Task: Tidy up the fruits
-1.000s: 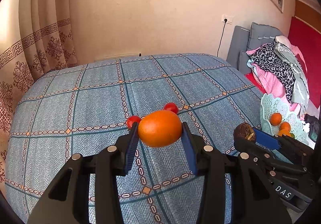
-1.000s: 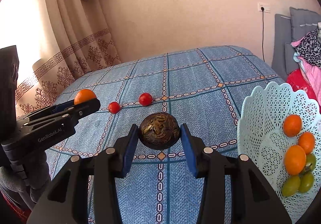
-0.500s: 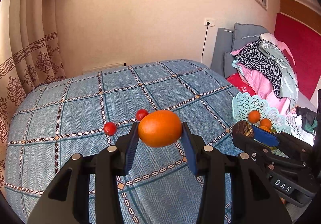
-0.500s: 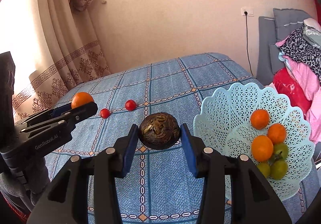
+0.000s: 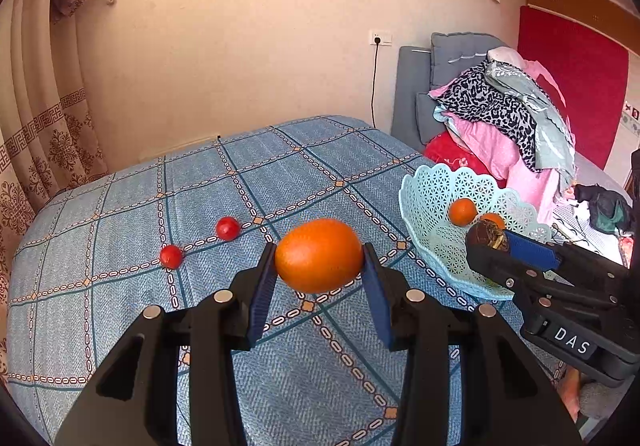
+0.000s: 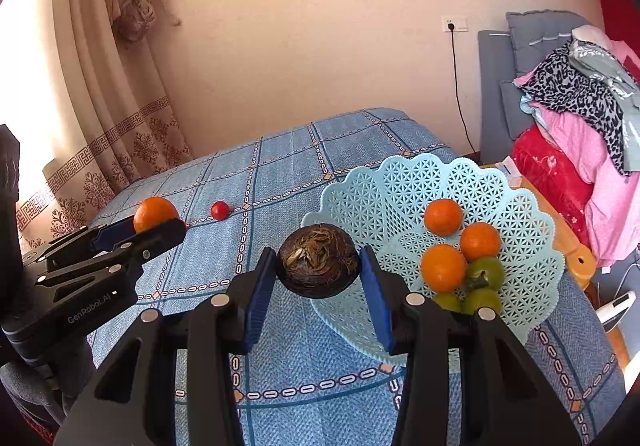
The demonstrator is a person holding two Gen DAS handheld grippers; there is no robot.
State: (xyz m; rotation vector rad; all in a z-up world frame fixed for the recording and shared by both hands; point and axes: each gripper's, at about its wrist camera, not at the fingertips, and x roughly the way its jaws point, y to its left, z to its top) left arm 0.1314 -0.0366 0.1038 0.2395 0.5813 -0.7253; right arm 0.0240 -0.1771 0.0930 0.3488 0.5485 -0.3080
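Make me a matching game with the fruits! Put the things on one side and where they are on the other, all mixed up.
Things:
1. big orange
2. dark brown fruit
3. green fruits
4. small red fruits

Places:
A. lying on the blue bedspread
B. between the fingers of the right gripper
C. inside the lacy basket
D. between the fingers of the left gripper

Pairs: 1-D, 2-B, 3-C, 4-A

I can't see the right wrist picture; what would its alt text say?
The right gripper holds a dark brown wrinkled fruit in its jaws at the near edge of a pale blue lattice basket holding oranges and green fruits. To the left, the left gripper carries an orange over a blue checked bedspread.
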